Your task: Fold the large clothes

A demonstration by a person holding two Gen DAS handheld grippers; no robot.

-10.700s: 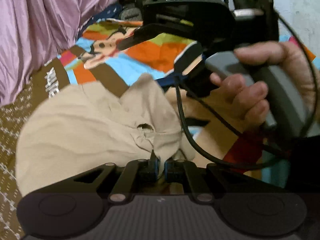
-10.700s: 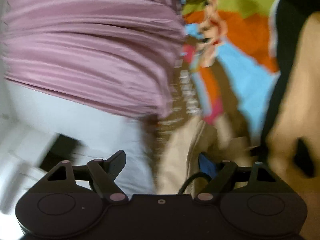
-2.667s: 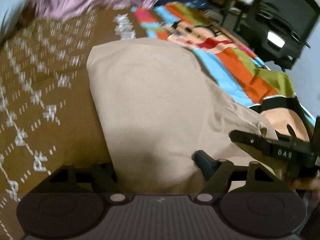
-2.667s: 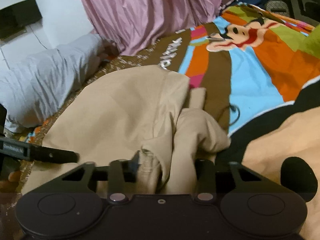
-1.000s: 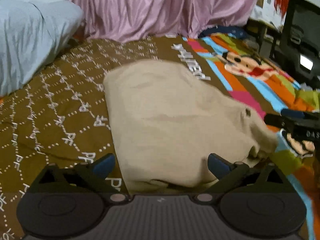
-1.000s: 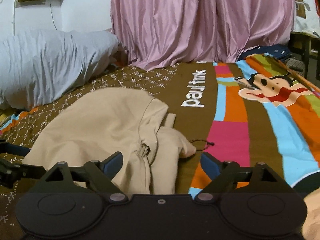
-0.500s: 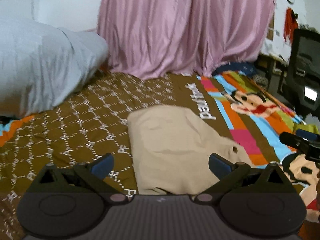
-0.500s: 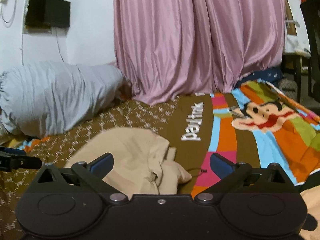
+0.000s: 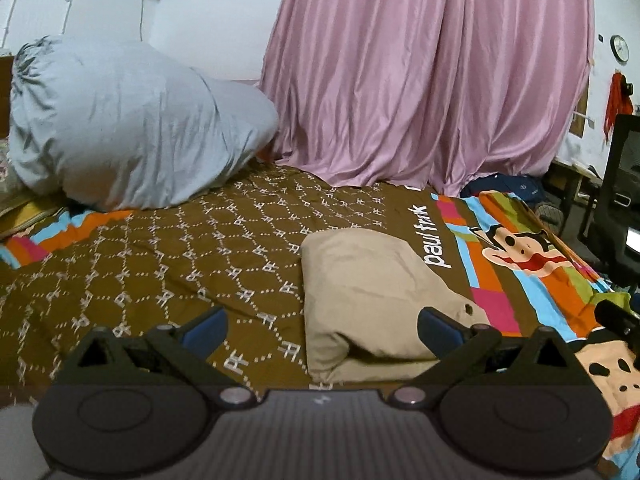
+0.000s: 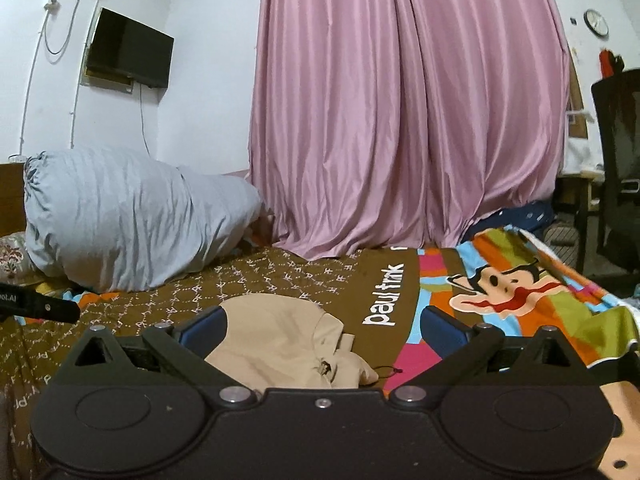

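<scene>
We see the beige garment lying folded into a compact bundle on the bed, on the brown patterned part of the bedspread just left of the white lettering. From the left wrist view its near edge shows a thick fold with a shadowed gap beneath, and a small eyelet sits near its right corner. From the right wrist view the same garment lies low in the middle, with a looser lump of cloth and a thin dark drawstring trailing out to its right.

Our left tool has its two blue-tipped fingers spread wide apart, with nothing between them; it sits above the near edge of the garment without touching it. Our right tool is likewise spread wide and grips nothing, the garment showing in the gap between its fingers.

Far across the bed, a pink curtain hangs down to the bedspread. A large grey pillow rests at the far left. The cartoon monkey print covers the right part of the bedspread. A dark screen is mounted on the white wall at upper left, and a black chair stands at the far right.
</scene>
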